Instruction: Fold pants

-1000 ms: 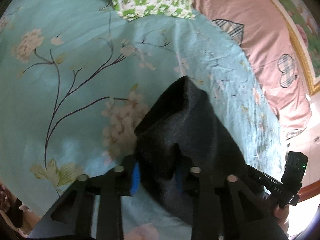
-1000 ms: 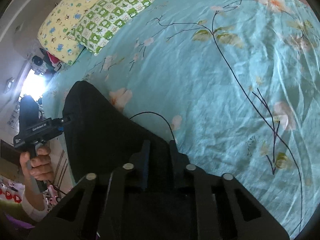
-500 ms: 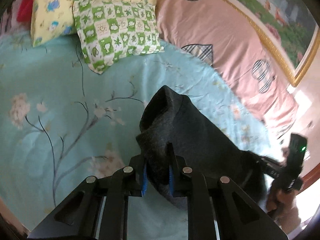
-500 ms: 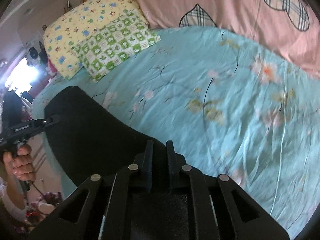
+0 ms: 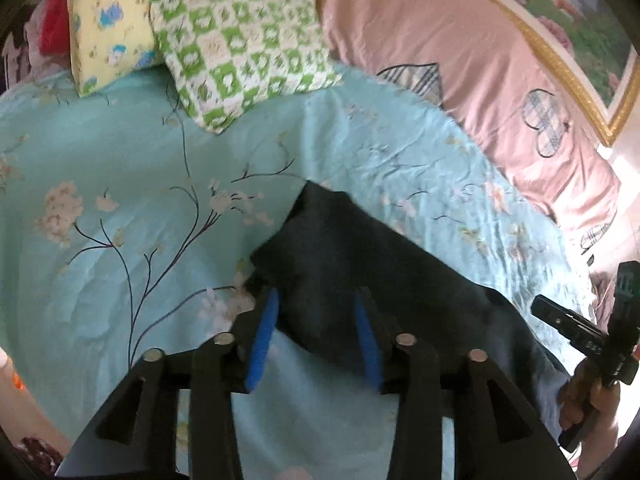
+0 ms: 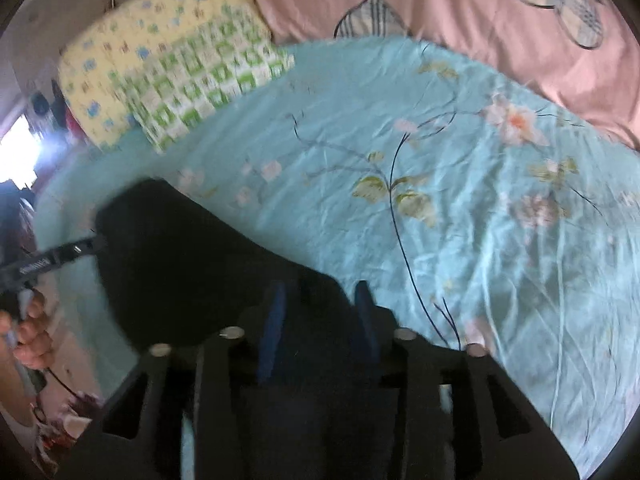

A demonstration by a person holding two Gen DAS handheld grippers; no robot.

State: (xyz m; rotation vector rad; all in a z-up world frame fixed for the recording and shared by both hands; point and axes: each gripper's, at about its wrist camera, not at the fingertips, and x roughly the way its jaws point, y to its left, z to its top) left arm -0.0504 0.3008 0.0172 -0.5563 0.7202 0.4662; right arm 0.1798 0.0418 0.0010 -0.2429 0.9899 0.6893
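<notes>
The dark pants lie in a folded heap on the teal floral bedsheet. My left gripper hangs just above their near left corner. Its jaws are opening, and the cloth lies between the blue pads without being pinched. In the right wrist view the pants fill the lower left. My right gripper is over their near edge, its jaws opening too, with dark cloth slack between them. Each gripper shows at the edge of the other's view, held in a hand.
A green checked pillow and a yellow printed pillow lie at the head of the bed. A pink quilt with checked hearts runs along the far side by a gold-framed picture. The bed's edge is near the right hand.
Both grippers were shut on the pants' edge and now stand apart, with the cloth dropped back onto the sheet. Both have risen and tilted up, so the pillows and quilt show more.
</notes>
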